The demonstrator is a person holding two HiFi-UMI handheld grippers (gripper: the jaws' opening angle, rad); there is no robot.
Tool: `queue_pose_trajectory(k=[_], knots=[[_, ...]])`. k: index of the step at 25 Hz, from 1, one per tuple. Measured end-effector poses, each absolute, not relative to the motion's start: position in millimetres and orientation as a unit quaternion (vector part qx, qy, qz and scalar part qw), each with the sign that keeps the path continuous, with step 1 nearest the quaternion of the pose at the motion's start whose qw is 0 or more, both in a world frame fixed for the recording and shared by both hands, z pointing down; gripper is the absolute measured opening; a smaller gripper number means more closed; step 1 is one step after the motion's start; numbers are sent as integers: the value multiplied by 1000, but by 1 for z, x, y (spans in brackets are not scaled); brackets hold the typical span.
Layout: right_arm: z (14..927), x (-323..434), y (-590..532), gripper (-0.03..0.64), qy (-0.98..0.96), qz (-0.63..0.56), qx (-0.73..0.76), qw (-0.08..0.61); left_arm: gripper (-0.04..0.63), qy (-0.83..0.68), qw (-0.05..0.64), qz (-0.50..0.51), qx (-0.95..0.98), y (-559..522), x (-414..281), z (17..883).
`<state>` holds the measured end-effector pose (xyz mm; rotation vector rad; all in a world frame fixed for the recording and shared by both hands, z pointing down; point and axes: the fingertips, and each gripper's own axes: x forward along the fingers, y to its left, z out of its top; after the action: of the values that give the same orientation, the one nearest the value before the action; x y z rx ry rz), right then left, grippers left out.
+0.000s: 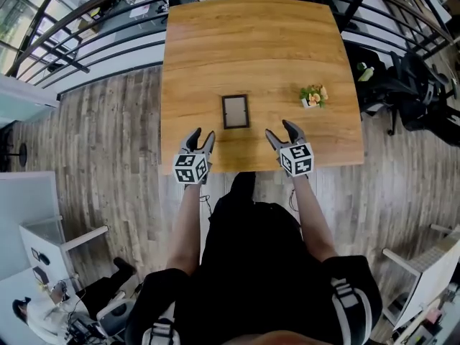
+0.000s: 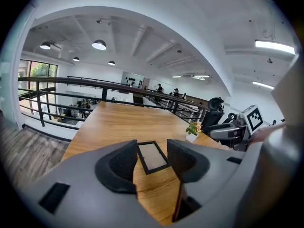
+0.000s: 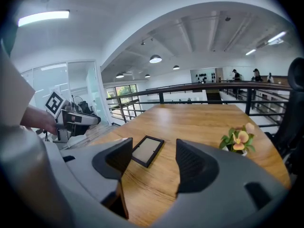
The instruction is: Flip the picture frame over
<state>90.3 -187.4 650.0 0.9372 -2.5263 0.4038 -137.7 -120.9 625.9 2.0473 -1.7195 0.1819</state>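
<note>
Your left gripper [image 1: 202,136] hung just over the near edge of the table [image 1: 251,42], its jaws apart and holding nothing; its own view showed only bare wood close between the dark pads. Your right gripper [image 1: 279,130] sat beside it at the same edge, its jaws spread somewhat wider and likewise empty. Both pointed away from you and a little downward, and neither touched anything. Between the lines of the two grippers, and a short way beyond their tips, the picture frame [image 1: 235,111] lay flat on the wood, clear of both. You saw it from above as a small upright rectangle, with its short sides facing you and the far edge. It had a thin black border around a pale grey-beige panel. From each gripper's view the panel looked dull and plain, with a small dark mark or two along its inner edge, and you could not tell from this which face was up. To the right of the frame, well apart from it, stood a small white pot of orange and pink flowers [image 1: 313,95]. Past the table ran a dark metal railing [image 1: 86,45], with plank flooring [image 1: 108,128] on the left and a black office chair [image 1: 413,85] on the right.
</note>
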Motion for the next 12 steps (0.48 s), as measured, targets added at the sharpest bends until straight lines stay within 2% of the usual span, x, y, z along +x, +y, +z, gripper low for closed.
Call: queue_pose_trajectory(k=[12], knots=[[677, 84, -231, 288, -898, 159, 326, 248, 195, -621, 278, 72, 729, -164, -142, 676]])
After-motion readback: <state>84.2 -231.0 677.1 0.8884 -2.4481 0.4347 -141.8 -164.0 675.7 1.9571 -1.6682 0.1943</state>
